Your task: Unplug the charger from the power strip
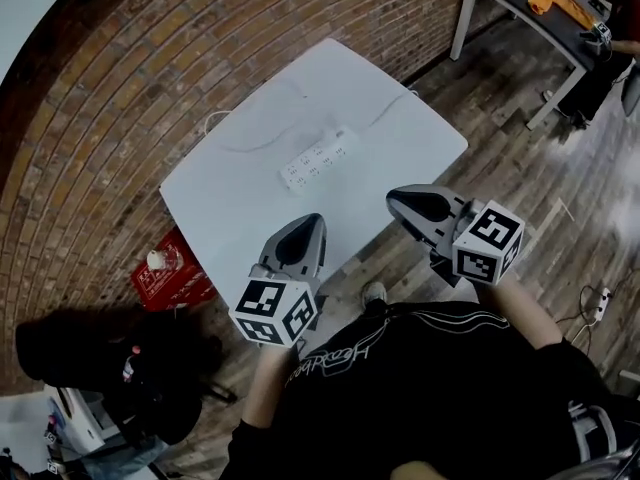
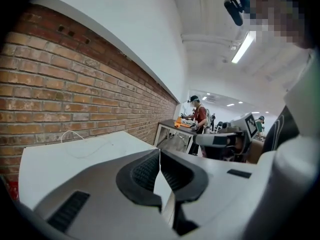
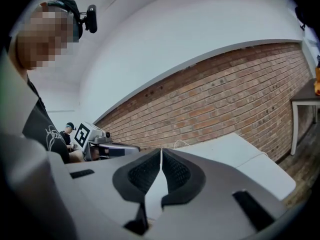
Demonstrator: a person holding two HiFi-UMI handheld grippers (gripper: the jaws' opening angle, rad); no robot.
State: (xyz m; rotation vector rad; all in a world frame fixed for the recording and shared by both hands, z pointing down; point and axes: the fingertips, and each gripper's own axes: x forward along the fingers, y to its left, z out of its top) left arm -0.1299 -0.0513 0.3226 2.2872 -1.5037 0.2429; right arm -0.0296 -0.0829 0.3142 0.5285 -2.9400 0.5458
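Observation:
A white power strip [image 1: 318, 160] lies near the middle of the white table [image 1: 220, 198], and a thin white cable [image 1: 385, 108] runs from it toward the far edge. I cannot make out a charger on it from here. My left gripper [image 1: 306, 224] hovers over the table's near edge, jaws shut and empty. My right gripper [image 1: 394, 200] hangs just off the near right edge, also shut and empty. In the left gripper view the shut jaws [image 2: 160, 153] point along the table [image 2: 60, 159]. The right gripper view shows its shut jaws [image 3: 161, 153] and the table [image 3: 240, 151].
A brick wall [image 1: 120, 98] runs behind the table. A red crate [image 1: 165, 273] with a bottle and a black bag [image 1: 100, 358] sit on the floor at left. A dark table [image 1: 520, 3] stands at the back right. Another power strip [image 1: 600, 303] lies on the wooden floor.

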